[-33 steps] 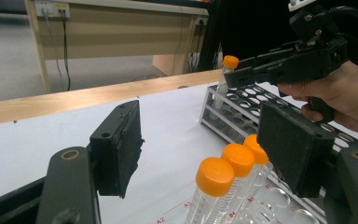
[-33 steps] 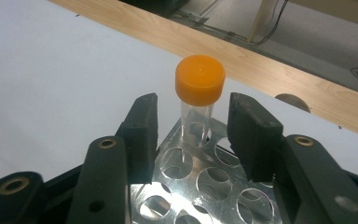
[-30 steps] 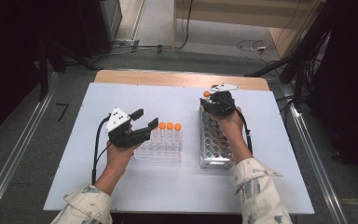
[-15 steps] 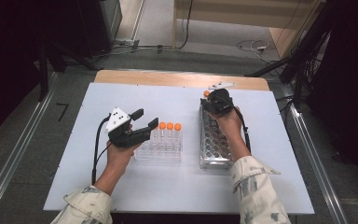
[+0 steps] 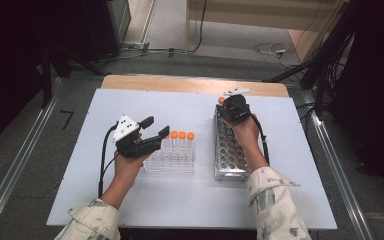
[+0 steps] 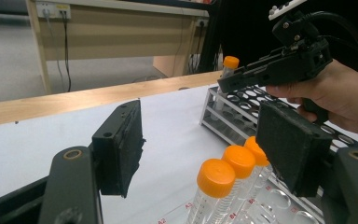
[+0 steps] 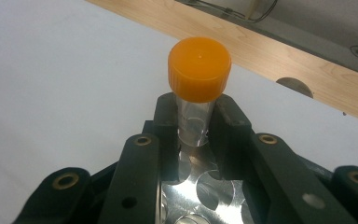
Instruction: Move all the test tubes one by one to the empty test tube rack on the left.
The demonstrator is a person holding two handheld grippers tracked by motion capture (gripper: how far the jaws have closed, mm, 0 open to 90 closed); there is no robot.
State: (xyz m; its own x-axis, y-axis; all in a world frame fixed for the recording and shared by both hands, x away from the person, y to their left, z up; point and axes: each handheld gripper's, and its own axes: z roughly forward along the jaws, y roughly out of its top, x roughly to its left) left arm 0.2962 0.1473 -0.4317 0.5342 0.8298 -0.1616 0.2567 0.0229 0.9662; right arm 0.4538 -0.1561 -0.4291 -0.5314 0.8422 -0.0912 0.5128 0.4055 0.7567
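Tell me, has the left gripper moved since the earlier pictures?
No. The left gripper hovers at the same place beside the clear rack of orange-capped tubes, jaws open with nothing between them.

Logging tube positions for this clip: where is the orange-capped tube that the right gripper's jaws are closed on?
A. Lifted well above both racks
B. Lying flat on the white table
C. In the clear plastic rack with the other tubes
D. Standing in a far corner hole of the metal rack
D: the right gripper clamps the orange-capped tube standing upright in the metal rack at its far corner.
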